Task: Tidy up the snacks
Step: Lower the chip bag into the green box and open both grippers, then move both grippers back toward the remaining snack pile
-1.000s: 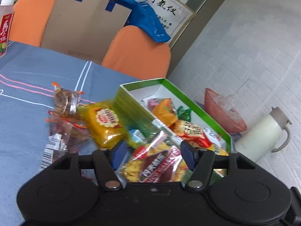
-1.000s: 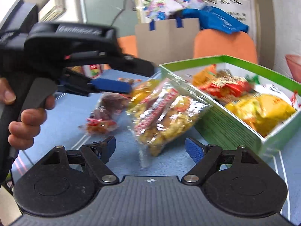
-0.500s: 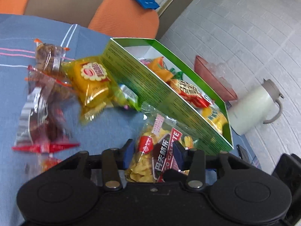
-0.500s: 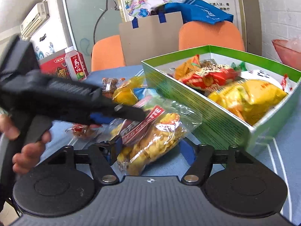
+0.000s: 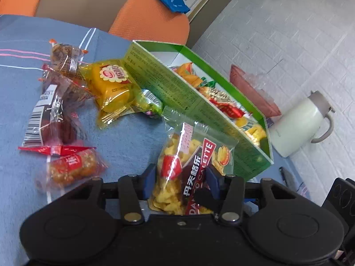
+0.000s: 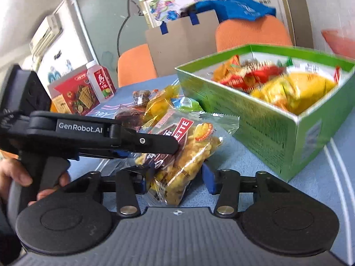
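A clear bag of yellow chips with a red label (image 5: 190,155) (image 6: 193,146) leans by the green box's near wall (image 5: 177,84) (image 6: 255,115). My left gripper (image 5: 179,179) (image 6: 155,150) reaches in from the left and straddles the bag; its jaws are opening. My right gripper (image 6: 175,177) has the bag's lower end between its blue pads (image 6: 207,177); its jaws are closing and touch the bag on both sides. The box holds several red, orange and yellow packs. A yellow pack (image 5: 113,86) (image 6: 159,104) and other loose snacks lie on the blue cloth.
A white jug (image 5: 297,124) and a pink basin (image 5: 250,84) stand on the floor beyond the box. Orange chairs (image 5: 150,15) (image 6: 250,33) line the far side. A drink carton (image 6: 101,82) and red biscuit box (image 6: 75,95) stand far left. A hand (image 6: 20,175) holds the left gripper.
The left gripper sank toward the table with the chip bag, narrowed on it, then widened. The right gripper's jaws narrowed around the bag's lower end.
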Available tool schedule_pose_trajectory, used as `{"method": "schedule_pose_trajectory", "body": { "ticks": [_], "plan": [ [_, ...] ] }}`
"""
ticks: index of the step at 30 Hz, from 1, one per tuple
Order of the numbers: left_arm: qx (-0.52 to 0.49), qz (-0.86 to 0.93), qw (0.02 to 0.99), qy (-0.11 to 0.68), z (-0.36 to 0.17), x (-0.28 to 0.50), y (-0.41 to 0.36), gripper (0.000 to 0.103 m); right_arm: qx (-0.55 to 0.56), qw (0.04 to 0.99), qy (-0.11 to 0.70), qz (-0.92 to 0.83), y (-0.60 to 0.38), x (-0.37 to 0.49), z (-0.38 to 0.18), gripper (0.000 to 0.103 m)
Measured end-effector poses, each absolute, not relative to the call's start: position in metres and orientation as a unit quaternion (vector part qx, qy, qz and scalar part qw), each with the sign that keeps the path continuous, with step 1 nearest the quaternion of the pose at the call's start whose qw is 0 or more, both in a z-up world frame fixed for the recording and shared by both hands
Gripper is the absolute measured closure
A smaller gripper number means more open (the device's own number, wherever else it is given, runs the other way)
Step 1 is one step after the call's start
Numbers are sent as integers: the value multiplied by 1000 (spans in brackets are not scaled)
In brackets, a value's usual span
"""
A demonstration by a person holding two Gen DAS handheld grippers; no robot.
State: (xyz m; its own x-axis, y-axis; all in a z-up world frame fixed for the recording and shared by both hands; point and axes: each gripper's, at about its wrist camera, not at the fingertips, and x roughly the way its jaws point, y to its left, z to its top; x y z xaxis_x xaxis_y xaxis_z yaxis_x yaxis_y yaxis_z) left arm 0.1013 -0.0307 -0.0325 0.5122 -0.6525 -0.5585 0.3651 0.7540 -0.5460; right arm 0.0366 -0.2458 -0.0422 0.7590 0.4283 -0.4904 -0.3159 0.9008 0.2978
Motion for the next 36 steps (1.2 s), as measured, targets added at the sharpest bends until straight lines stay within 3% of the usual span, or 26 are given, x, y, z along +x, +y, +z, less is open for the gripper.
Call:
{"method": "schedule_pose_trajectory", "body": {
  "ticks": [14, 25, 28, 29, 30, 31, 33, 36],
  "plan": [
    [-162, -348, 875, 294, 50, 136, -85, 12, 81, 971, 155, 165, -291, 50, 29, 34],
    [-171, -340, 866, 324, 44, 204, -141, 12, 126, 970, 167, 121, -344, 113, 25, 35],
    [-168, -320, 872, 331, 35, 214, -148, 10, 126, 969, 176, 118, -351, 125, 19, 35],
    [-165, -310, 874, 335, 32, 216, -148, 0, 123, 969, 182, 117, -352, 131, 15, 34],
    [-163, -306, 875, 339, 30, 215, -147, 0, 113, 968, 196, 109, -352, 137, 11, 34],
    [-161, -304, 875, 342, 28, 213, -145, 0, 98, 966, 216, 98, -350, 142, 7, 21],
    [-151, -303, 878, 338, 27, 205, -138, 0, 95, 969, 215, 79, -352, 139, 4, 15],
    [-138, -297, 884, 334, 28, 197, -129, 0, 110, 971, 203, 68, -359, 124, 6, 14]
  ]
}}
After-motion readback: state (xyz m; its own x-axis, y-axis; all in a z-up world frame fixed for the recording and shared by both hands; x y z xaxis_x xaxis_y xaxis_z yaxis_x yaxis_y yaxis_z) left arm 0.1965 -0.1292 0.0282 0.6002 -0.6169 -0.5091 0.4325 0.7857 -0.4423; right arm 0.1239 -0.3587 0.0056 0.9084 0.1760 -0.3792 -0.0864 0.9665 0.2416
